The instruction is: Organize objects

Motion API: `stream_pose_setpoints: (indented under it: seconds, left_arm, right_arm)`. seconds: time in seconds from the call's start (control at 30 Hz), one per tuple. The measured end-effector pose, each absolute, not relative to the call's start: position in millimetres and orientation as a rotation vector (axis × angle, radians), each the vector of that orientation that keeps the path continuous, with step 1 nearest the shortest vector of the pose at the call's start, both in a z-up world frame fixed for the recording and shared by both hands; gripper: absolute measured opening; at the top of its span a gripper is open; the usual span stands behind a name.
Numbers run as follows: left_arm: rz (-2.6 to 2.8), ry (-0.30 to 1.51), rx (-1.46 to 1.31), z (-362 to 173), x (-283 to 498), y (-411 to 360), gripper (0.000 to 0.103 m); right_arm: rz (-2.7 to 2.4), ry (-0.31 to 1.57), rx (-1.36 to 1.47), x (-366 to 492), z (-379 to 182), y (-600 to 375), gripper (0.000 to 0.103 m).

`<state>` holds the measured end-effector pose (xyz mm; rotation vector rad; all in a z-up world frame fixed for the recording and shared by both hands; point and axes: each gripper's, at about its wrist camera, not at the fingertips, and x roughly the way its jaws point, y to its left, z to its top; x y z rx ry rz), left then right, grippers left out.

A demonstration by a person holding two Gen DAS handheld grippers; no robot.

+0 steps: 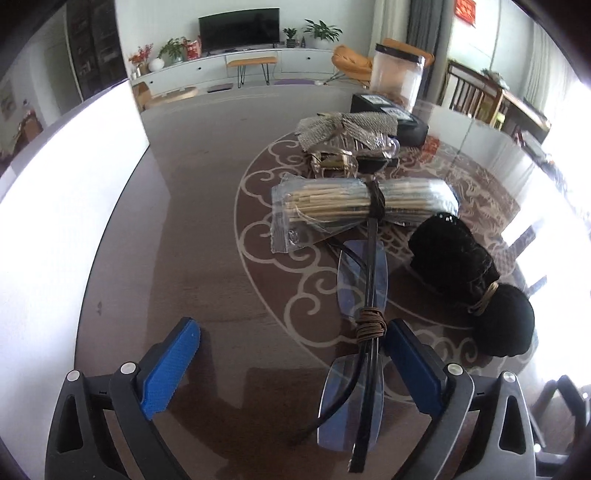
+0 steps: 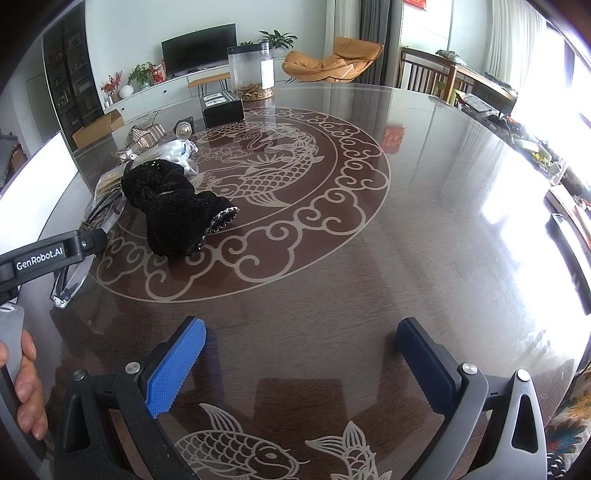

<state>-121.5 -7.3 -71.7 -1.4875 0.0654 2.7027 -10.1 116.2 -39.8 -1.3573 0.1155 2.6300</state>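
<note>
Both tools spread wide, empty: left tool (image 1: 291, 365) straddles banded glasses (image 1: 360, 332), right tool (image 2: 301, 363) over bare glossy counter (image 2: 424, 221) with koi inlay. Further out: black cloth (image 2: 173, 210), bagged sticks (image 1: 354, 201), black box (image 2: 222, 108), clear jar (image 2: 251, 70). Back wall has TV (image 1: 239, 28), orange chair (image 2: 332, 61).
</note>
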Motion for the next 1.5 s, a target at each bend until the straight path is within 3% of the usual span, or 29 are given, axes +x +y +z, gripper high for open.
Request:
stream_pose_setpoints:
  seconds: [0.47, 0.57, 1.5]
  left_arm:
    - [2.696, 0.073, -1.447, -74, -129, -9, 0.103]
    - [2.733, 0.046, -1.444, -73, -126, -14, 0.097]
    - [2.806, -0.025, -1.481, -77, -108, -40, 0.103]
  right_arm:
    - [2.63, 0.116, -1.356, -10, -39, 117, 0.103]
    - [2.63, 0.116, -1.356, -10, -39, 117, 0.103]
    - [2.629, 0.116, -1.355, -10, -39, 117, 0.103]
